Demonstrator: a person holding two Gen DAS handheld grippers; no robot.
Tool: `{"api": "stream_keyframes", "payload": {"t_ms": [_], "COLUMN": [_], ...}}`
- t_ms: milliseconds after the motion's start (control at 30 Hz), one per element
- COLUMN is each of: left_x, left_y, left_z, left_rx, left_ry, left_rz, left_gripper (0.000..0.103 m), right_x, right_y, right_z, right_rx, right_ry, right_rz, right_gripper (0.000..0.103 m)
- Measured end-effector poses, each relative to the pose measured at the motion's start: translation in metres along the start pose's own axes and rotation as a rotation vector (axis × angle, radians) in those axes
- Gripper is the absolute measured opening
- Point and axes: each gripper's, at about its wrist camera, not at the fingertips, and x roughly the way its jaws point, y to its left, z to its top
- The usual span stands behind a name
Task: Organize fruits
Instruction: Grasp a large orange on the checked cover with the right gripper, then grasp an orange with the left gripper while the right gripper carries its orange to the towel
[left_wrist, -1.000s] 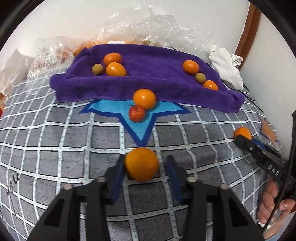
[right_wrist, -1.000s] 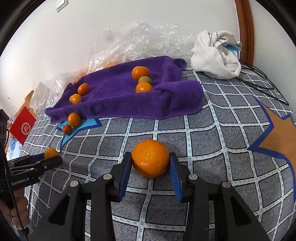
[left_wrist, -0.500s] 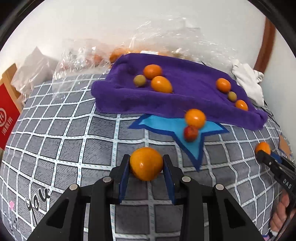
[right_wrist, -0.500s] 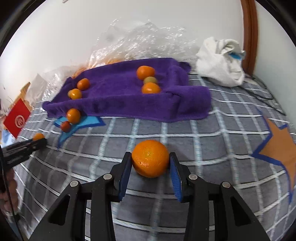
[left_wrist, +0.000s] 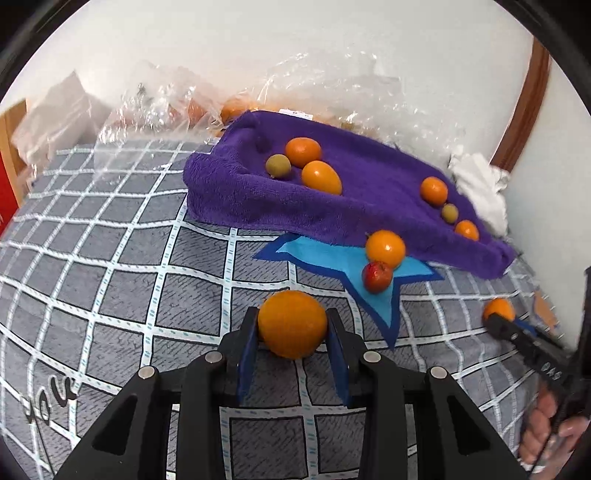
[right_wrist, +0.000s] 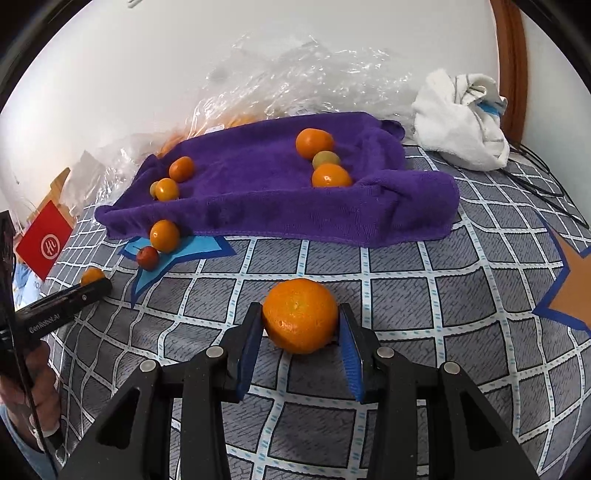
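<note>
Checked grey bedding (right_wrist: 424, 295) with blue star patches covers the bed beneath a white wall (right_wrist: 147, 55). Clear plastic (right_wrist: 295, 66) lies crumpled behind the purple towel (right_wrist: 258, 173) holding small fruits. Each gripper's jaws are clamped on an orange: left gripper (left_wrist: 291, 332), left orange (left_wrist: 291, 323); right gripper (right_wrist: 299, 332), right orange (right_wrist: 300, 320).

The right hand-held gripper (right_wrist: 300, 334) clamps a round orange tangerine (right_wrist: 300, 320) above a grey checked bedspread (right_wrist: 424, 314); a folded purple towel (right_wrist: 266, 199) lies at twelve o'clock.
</note>
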Motion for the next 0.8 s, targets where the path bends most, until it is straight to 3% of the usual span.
{"api": "stream_keyframes", "payload": {"t_ms": [233, 400, 633, 800], "left_x": [-0.004, -0.018, -0.048, -0.04], "left_y": [0.002, -0.001, -0.007, -0.016], "left_z": [-0.003, 0.005, 0.063, 0.104], "left_rx": [-0.018, 0.013, 0.045, 0.041], "left_ry": [-0.025, -0.043, -0.09, -0.147], "left_rz": [-0.036, 0.023, 0.062, 0.059], "left_gripper": [0.033, 0.033, 0.033, 0.033], "right_x": [-0.003, -0.005, -0.018, -0.011], "right_y": [-0.001, -0.004, 0.008, 0.02], "right_z": [-0.001, 0.009, 0.077, 0.128], "right_rx": [-0.001, 0.025, -0.033, -0.069], "right_ry": [-0.014, 0.007, -0.085, -0.127], "right_rz": [0.006, 0.037, 0.004, -0.002], "right_gripper": [0.04, 0.04, 0.04, 0.04]}}
